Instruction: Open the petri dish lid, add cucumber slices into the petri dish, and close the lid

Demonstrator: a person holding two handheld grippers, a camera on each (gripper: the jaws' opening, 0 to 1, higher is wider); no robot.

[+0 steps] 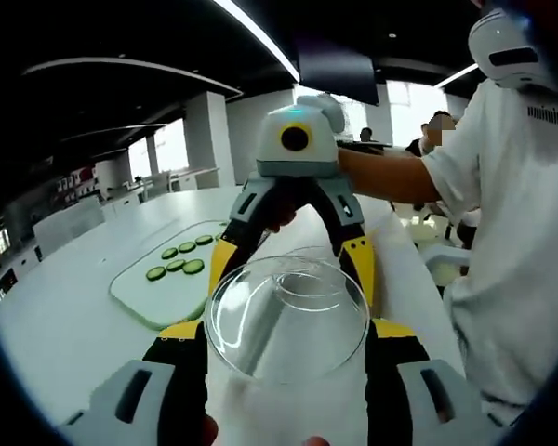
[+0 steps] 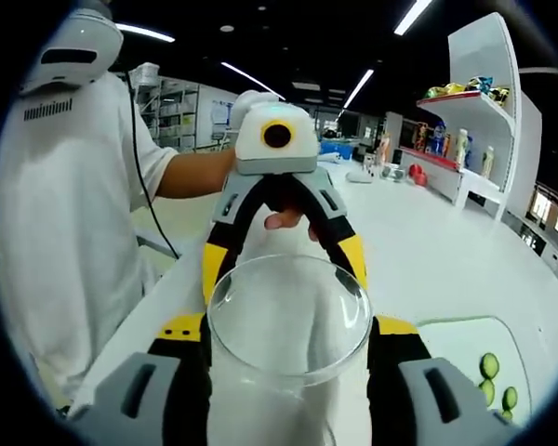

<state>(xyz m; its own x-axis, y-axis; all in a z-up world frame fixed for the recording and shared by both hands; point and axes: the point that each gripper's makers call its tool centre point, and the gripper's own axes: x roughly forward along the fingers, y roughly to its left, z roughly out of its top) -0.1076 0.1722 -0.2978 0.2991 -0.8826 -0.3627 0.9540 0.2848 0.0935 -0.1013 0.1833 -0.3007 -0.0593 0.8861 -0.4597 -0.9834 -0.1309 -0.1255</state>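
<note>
From my left gripper (image 1: 286, 348) I look along two black-and-yellow jaws closed against the sides of a clear glass dish piece (image 1: 286, 318), which sits between them above the white table (image 1: 65, 325). Facing me from the far side is my right gripper (image 1: 296, 243), its jaws spread and reaching down to the same glass from the opposite side. I cannot tell from here which piece is the lid and which the base.

To the left on the table lies a pale green cutting board (image 1: 163, 293) with cucumber slices (image 1: 179, 260) in rows on it, well apart from the glass.

From my right gripper (image 2: 288, 348) the picture mirrors: its jaws press on the rim of a clear round dish piece (image 2: 288, 316), held up over the table (image 2: 446, 251). The left gripper (image 2: 281, 237) faces me beyond it, with fingers (image 2: 284, 220) of a hand visible between its arms. The cutting board (image 2: 456, 348) with its cucumber slices (image 2: 495, 381) shows at the near right. A person in a white shirt (image 2: 65, 214) stands at the left.
</note>
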